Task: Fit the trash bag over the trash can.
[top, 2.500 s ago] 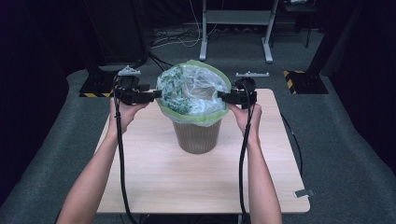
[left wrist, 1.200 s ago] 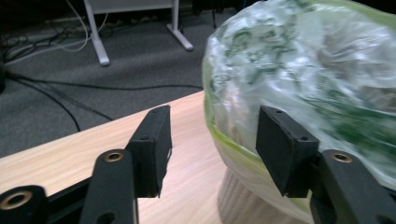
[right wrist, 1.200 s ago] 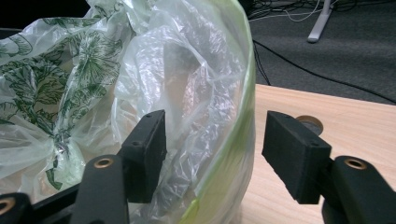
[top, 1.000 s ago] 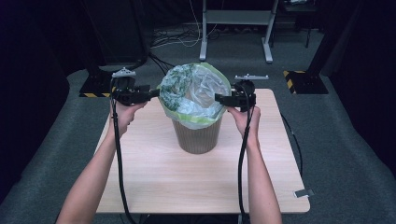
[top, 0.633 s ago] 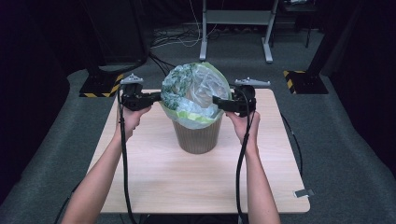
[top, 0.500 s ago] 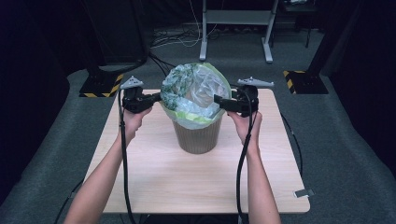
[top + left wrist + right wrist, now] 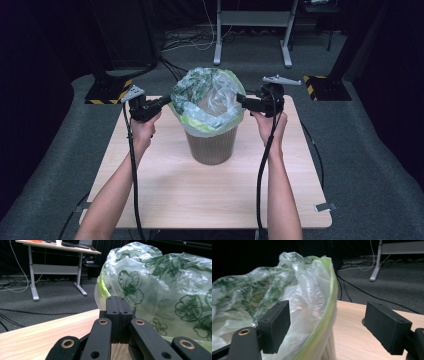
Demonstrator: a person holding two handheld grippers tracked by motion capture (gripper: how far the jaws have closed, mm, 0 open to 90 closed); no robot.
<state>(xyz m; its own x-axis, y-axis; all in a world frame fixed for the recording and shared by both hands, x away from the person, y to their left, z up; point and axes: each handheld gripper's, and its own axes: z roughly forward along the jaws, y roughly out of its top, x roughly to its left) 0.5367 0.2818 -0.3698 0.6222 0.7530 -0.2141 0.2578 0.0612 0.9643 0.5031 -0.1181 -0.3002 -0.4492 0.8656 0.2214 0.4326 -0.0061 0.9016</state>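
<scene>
Bin (image 7: 212, 145) stands mid-table (image 7: 165, 185), green-printed bag (image 7: 207, 100) draped over its rim. Left gripper (image 7: 165, 101) clenched tight, nothing pinched, just beside the bag. Right gripper (image 7: 241, 98) has just been opening; jaws straddle the bag's rim (image 7: 322, 322) without pressing.

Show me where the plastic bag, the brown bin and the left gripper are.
plastic bag (image 7: 212, 102): high view, its clear inner film.
brown bin (image 7: 212, 147): high view, its front wall.
left gripper (image 7: 117, 308): left gripper view, seam between its closed jaws.

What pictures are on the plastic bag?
Green flowers printed on the see-through plastic bag, with a lime-green rim. The left gripper view shows them best.
</scene>
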